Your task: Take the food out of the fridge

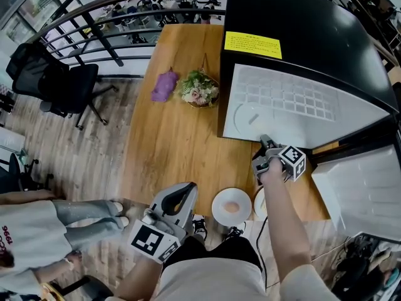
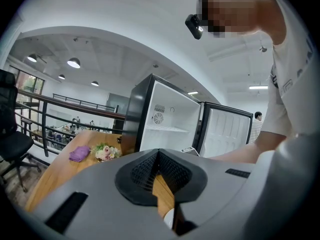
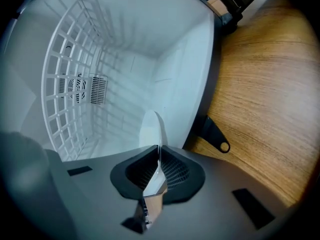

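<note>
— What can't we read here, biggest thing first?
— The black fridge (image 1: 301, 36) on the wooden table (image 1: 169, 149) runs off the head view at two o'clock. Its open door (image 1: 366, 196) is cut off at four o'clock. The wire shelf (image 1: 285, 96) shows plainly inside. Beside it lies the white plate (image 1: 241, 115), and we can't tell whether it carries food, since only a faint mark shows on it.
— And our grippers?
— The right gripper (image 1: 266, 142) reaches into the fridge mouth with its jaws pinched on that plate's near rim. In its own view the rim runs edge-on between the pads. The left gripper (image 1: 186, 192) hangs at seven o'clock, by the table's near edge, with its jaws together and nothing between them.
— What else is around us?
— An office chair (image 1: 53, 83) stands off the table at ten o'clock, and another person's legs (image 1: 88, 221) show at eight. At six o'clock from the fridge mouth sits a plate of pinkish food (image 1: 231, 207). Our right arm (image 1: 285, 224) covers most of a second plate (image 1: 259, 200) just beside it. At ten o'clock from the fridge mouth lie a bunch of flowers (image 1: 198, 88) and, just left of it, a purple cloth (image 1: 164, 85).
</note>
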The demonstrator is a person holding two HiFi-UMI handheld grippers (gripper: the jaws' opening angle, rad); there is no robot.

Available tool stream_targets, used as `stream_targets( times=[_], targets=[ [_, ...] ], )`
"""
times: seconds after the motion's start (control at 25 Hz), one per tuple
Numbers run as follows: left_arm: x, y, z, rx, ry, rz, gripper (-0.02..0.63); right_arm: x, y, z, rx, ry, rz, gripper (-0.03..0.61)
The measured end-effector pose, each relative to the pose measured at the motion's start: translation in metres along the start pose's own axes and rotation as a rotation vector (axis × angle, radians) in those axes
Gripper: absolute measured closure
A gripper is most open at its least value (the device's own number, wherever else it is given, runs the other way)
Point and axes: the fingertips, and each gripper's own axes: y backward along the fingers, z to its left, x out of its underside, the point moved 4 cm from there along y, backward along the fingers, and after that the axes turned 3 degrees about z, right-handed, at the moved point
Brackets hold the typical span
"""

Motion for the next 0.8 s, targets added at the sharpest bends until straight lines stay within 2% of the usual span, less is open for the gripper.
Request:
stream_targets(
  times=[0.4, 0.8],
  targets=[
    [0.001, 0.001, -0.002, 0.005, -0.006, 0.005, 0.609, -0.003, 0.003, 0.016, -0.077, 0.041, -0.021, 0.554],
    [0.001, 0.000, -0.005, 0.013, -0.009, 0.009, 0.609, -0.001, 0.015, 0.014, -0.165, 0.026, -0.034, 0.555]
  ],
)
